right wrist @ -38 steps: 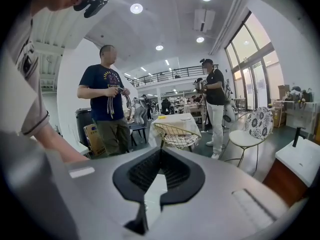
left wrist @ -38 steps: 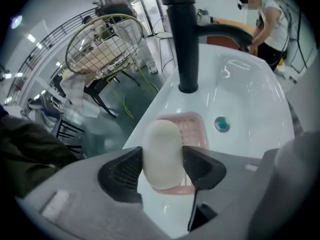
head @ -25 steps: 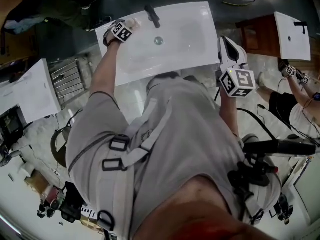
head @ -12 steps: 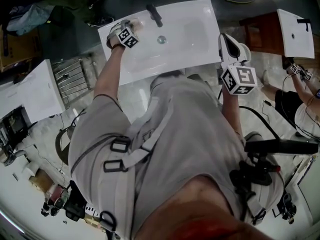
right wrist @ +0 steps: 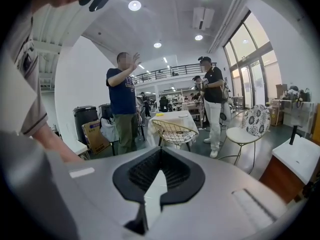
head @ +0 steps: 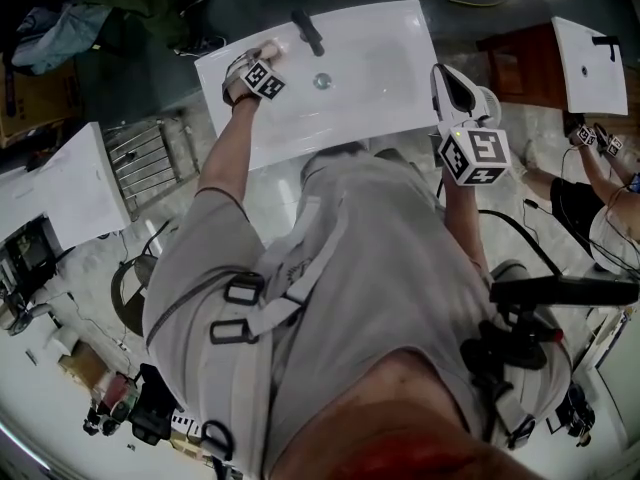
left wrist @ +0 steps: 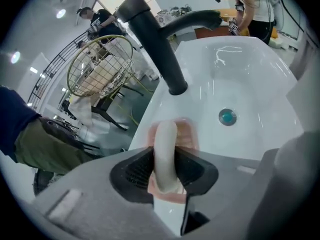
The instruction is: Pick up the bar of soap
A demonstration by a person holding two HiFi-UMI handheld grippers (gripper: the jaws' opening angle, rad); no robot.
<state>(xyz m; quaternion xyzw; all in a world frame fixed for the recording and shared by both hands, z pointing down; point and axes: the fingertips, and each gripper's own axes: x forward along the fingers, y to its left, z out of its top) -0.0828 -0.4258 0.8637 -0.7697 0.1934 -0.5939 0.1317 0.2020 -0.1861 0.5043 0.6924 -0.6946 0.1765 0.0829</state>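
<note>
A person in a grey short-sleeved shirt (head: pixel 330 298) stands at a big white box-shaped sink (head: pixel 380 103). The head view shows all this from above. One arm goes out toward each side of the sink.

A tall black metal tap (left wrist: pixel 155 49) with a bent spout stands at the back edge of the sink. The grey left claw (left wrist: pixel 164 160) points down at the back left corner of the sink, just beside the foot of the tap. The grey right claw (right wrist: pixel 159 156) is up in the air by the right edge of the sink, well apart from the soap. Its two black pads are closed together, and there is nothing between them.

A small see-through pink soap dish (left wrist: pixel 189 136) with little ridges sits on the flat edge of the sink, near the foot of the tap. In it is the pale cream bar of soap (left wrist: pixel 166 134). The soap is smooth and long with round ends. It stands up on its thin side, so it looks like a skinny loaf. The left claw has just been closing. Its two black pads press on the two wide sides of the soap and grip it. The pink dish shows past the far end and the near end of the soap. I cannot tell if the soap touches the dish.

A little round drain hole (left wrist: pixel 227 116) with a blue-green middle sits in the bottom of the sink bowl, well apart from the soap.
</note>
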